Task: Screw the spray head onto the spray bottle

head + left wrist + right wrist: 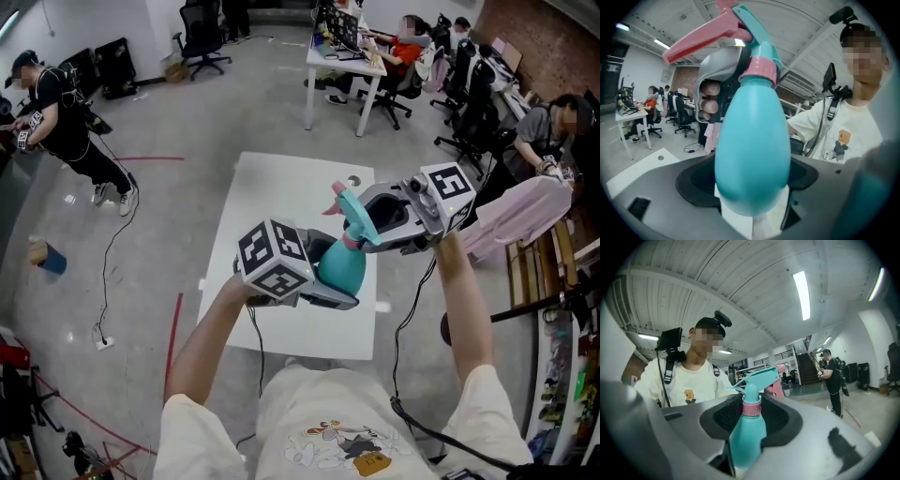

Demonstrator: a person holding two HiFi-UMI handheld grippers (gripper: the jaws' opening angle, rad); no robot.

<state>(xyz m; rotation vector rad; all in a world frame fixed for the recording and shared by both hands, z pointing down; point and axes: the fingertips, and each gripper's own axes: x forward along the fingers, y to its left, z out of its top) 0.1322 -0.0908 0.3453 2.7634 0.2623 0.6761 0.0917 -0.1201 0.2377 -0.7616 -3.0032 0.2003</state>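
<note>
Spray head: seated on bottle. Left tongs: wide, clamping belly. Right tongs: narrower, pinching neck under collar. Hold bottle steady, twist collar square.

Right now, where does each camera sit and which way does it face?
Head view: on the person's head, facing steeply down at the white table; left forearm, right forearm, left gripper and right gripper show, both on the spray bottle.
Left gripper view: on the left gripper, facing along its jaws, shut on the bottle's body; the person's T-shirt shows at right.
Right gripper view: on the right gripper, facing along its jaws, shut below the pink collar; T-shirt at left.
Shared: all three show the bottle and spray head.
</note>
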